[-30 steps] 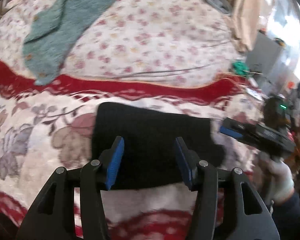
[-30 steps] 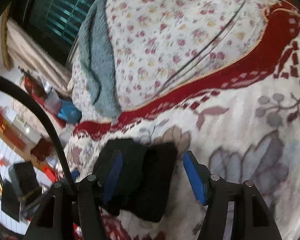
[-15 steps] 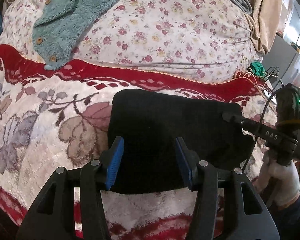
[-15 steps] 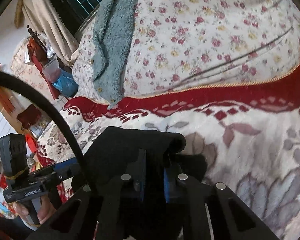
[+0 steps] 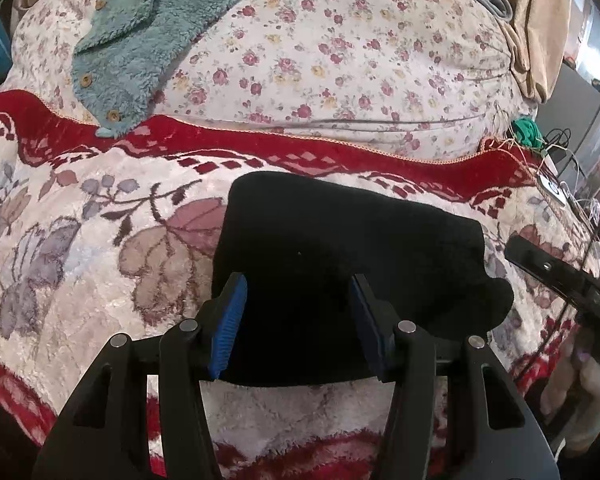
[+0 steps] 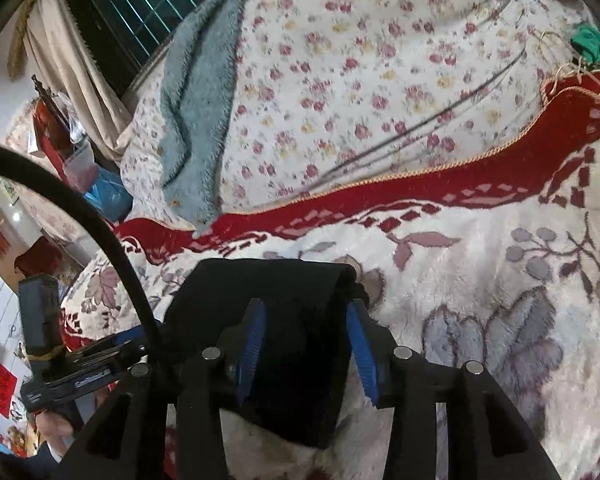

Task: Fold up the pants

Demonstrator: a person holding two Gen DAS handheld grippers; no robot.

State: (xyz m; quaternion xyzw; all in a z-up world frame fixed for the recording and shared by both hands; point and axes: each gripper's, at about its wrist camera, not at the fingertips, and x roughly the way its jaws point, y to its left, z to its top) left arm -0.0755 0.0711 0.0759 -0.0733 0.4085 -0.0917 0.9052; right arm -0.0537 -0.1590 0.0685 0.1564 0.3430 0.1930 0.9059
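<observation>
The black pants (image 5: 340,256) lie folded into a thick rectangle on the flowered plush blanket (image 5: 80,264). My left gripper (image 5: 298,304) is open, its blue pads above the near edge of the bundle, holding nothing. My right gripper (image 6: 306,334) is open over the bundle's right end, and the pants (image 6: 268,292) lie between and under its fingers. The right gripper's body shows at the right edge of the left wrist view (image 5: 560,280). A small lump of cloth (image 5: 488,300) sticks out at the bundle's right corner.
A rose-print quilt (image 5: 340,60) rises behind the blanket's red border (image 5: 300,148). A teal fleece garment (image 5: 148,32) lies on it at the back left. Cables and a charger (image 5: 556,184) sit at the right bed edge. Room clutter lies at the left in the right wrist view (image 6: 40,240).
My right gripper was open, then shut on the pants' right end half a second ago, and has opened again. The bundle lies flatter. My left gripper stayed open and moved slightly closer.
</observation>
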